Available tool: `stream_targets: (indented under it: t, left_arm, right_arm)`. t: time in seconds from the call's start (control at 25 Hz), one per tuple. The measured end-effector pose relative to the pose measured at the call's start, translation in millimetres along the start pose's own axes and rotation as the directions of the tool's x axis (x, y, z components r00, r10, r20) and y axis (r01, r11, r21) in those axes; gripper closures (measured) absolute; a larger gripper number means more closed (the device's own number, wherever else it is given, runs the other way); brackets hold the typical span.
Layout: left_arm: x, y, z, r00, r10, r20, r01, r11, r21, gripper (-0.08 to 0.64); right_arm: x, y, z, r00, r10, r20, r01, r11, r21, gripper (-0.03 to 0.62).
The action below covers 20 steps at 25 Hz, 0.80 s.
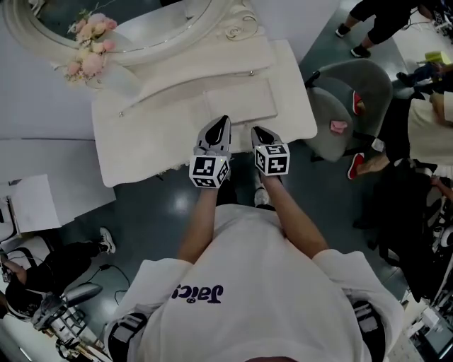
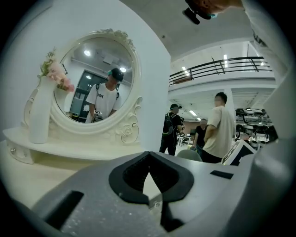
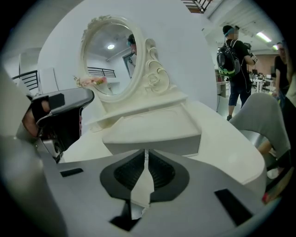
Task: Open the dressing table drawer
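Observation:
The cream dressing table (image 1: 141, 152) stands in front of me with an oval mirror (image 1: 120, 18) at its back. A low raised box (image 1: 241, 100) sits in the middle of its top. No drawer front shows in the head view. Both grippers hover side by side over the table's front edge, just short of the box. My left gripper (image 1: 221, 121) is shut and empty, and points level at the mirror (image 2: 95, 76). Also shut and empty, my right gripper (image 1: 256, 131) tilts down at the box (image 3: 152, 133). The left gripper (image 3: 60, 115) shows beside it in the right gripper view.
A white vase of pink flowers (image 1: 92, 42) stands at the table's left back. To the right of the table is a grey chair (image 1: 354, 99) with a pink item (image 1: 338, 126) on it. People stand at the right (image 1: 425, 120). Paper (image 1: 32, 201) lies at the left.

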<state>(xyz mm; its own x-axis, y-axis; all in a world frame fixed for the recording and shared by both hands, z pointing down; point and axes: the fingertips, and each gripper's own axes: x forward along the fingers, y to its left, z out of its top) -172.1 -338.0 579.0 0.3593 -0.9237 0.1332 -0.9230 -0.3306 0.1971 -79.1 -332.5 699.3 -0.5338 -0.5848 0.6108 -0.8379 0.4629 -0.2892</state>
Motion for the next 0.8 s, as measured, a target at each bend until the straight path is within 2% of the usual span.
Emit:
stream_targets:
  t: [0.12,0.24,0.48,0.8]
  left_arm:
    - [6,7,-4,1.000,-0.004,-0.011,0.003,1.000,-0.006,0.545]
    - [7,14,-7,1.000,-0.001,-0.021,0.001,1.000,-0.011,0.545]
    - [7,23,-12,0.999,-0.003,-0.038,0.003,1.000,-0.017,0.545]
    - [6,28,-13,0.999,-0.008,-0.041,0.007,1.000,-0.022,0.545]
  right_arm:
    - [13,2,-8,0.999,0.005,-0.034,-0.005,1.000,-0.004,0.523]
    - [24,6,-14,0.998,0.009,-0.062,-0.009,1.000,-0.003,0.502]
    - [40,9,-16,0.996,-0.007,-0.092,0.006,1.000,-0.011,0.472]
    - [50,6,-20,0.993,-0.036,-0.115,0.035,0.999,-0.008,0.472]
